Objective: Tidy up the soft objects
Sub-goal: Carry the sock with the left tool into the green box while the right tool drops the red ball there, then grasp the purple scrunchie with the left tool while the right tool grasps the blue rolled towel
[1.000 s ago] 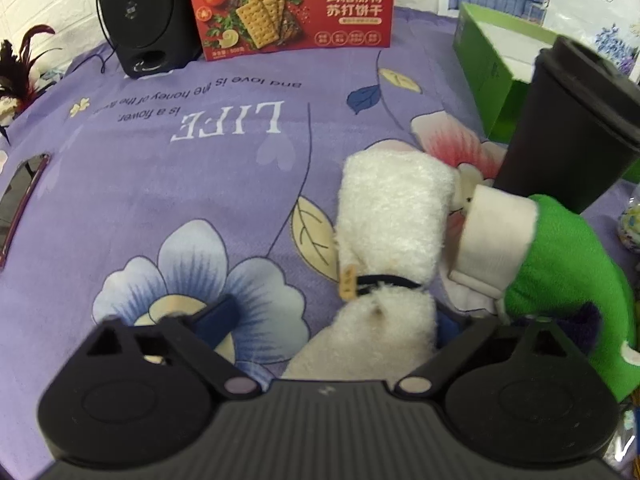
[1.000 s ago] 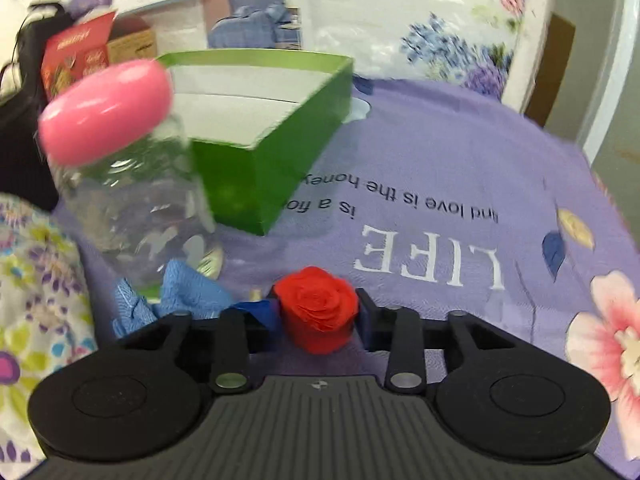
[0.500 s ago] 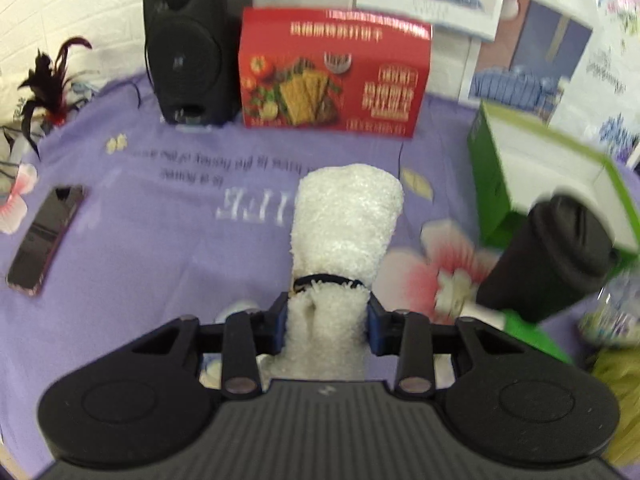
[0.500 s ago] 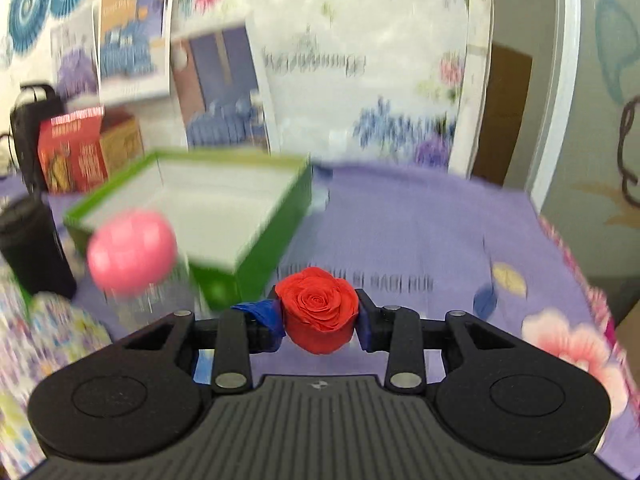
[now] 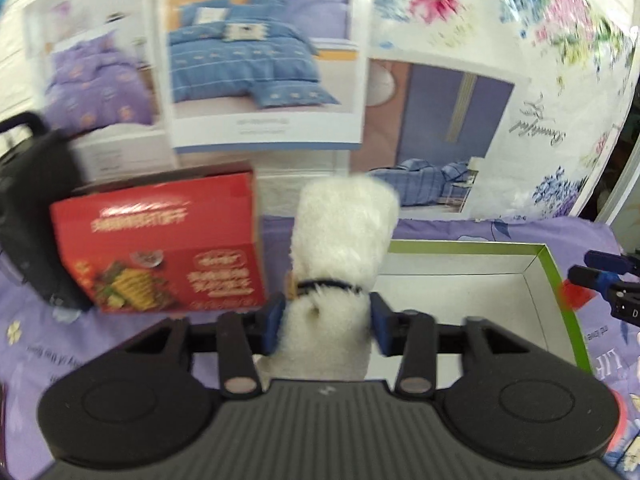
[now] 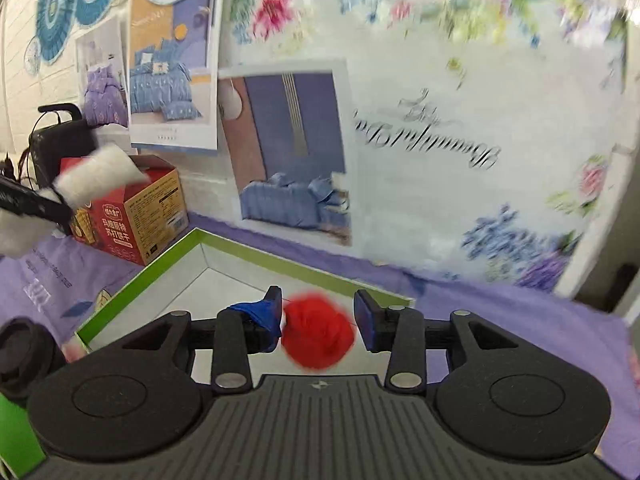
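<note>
Purple floral desk [image 5: 472, 228], postered wall. Left view: left hand-held gripper [image 5: 326, 324], tilted downward, jaws just widened yet pinching white plush toy [image 5: 340, 248] beside green box [image 5: 560, 280]. Right view: right hand-held gripper [image 6: 318, 316], jaws just spreading, red rose [image 6: 318, 334] loose between them over box.

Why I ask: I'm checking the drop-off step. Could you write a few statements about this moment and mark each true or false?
1. The white plush toy stands between the left gripper's fingers. True; those jaws have just been opening.
2. The red rose lies on the purple cloth. False: it is between the right gripper's jaws, which have just been opening, over the green box.
3. The green box is open, white inside. True.
4. The red cracker box sits inside the green box. False: it stands beside it.
</note>
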A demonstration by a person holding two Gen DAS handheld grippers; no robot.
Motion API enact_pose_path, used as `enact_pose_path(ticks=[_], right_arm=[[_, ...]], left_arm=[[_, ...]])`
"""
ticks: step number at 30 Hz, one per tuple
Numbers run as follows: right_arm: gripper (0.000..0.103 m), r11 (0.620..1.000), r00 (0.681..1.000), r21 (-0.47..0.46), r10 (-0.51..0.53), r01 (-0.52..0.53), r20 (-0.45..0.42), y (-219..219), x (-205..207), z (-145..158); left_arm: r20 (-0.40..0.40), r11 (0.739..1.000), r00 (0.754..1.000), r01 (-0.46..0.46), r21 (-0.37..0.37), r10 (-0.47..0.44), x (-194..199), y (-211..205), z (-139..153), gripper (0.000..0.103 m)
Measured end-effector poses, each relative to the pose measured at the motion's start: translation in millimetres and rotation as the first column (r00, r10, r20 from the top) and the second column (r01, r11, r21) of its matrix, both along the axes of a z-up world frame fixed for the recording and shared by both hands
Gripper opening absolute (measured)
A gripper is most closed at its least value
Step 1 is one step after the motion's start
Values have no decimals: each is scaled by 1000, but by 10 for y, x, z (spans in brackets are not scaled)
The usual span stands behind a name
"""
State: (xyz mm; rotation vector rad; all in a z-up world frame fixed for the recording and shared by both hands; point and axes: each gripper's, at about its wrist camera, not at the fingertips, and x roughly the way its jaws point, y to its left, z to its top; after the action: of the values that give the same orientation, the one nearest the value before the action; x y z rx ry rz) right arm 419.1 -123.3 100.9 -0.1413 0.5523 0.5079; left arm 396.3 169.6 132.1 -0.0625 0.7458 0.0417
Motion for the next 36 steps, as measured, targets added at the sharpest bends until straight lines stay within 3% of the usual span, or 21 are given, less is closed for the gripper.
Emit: enact_pose_path(ticks=[1, 3, 9, 11, 18, 23, 26, 30, 36], right_arm=[[26, 1000, 1000, 19, -9, 9, -17, 13, 58, -26], [27, 999, 1000, 32, -12, 13, -27, 35, 111, -60], [29, 999, 1000, 44, -13, 13, 0, -18, 49, -61], [30, 998, 1000, 57, -16, 16, 0, -76, 2, -50], [32, 997, 999, 57, -45, 44, 15, -304, -412, 38], [33, 996, 996, 57, -76, 73, 41, -518, -933, 67], [34, 992, 994, 86, -100, 95, 47, -660, -1370, 9], [35, 983, 990, 122, -140, 137, 22, -794, -1896, -197], [36, 963, 978, 173, -201, 206, -50, -885, -2565, -634]], left_arm=[[1, 1000, 1000, 3, 26, -3, 64, -72, -36, 74], [3, 997, 1000, 9, 72, -9, 135, -175, -83, 74], [15, 997, 1000, 26, 69, -27, 62, -179, -84, 78], [32, 998, 999, 15, 63, -17, -27, -124, -37, 90], [82, 997, 996, -43, 70, 37, -589, 138, 152, 92], [95, 994, 992, -91, 68, 84, -1253, 360, 145, 94], [92, 990, 989, -120, 79, 112, -1710, 480, 22, 94], [32, 987, 992, -128, 97, 125, -2231, 525, -316, 94], [-104, 995, 995, 6, 101, 4, -2752, 230, -924, 94]])
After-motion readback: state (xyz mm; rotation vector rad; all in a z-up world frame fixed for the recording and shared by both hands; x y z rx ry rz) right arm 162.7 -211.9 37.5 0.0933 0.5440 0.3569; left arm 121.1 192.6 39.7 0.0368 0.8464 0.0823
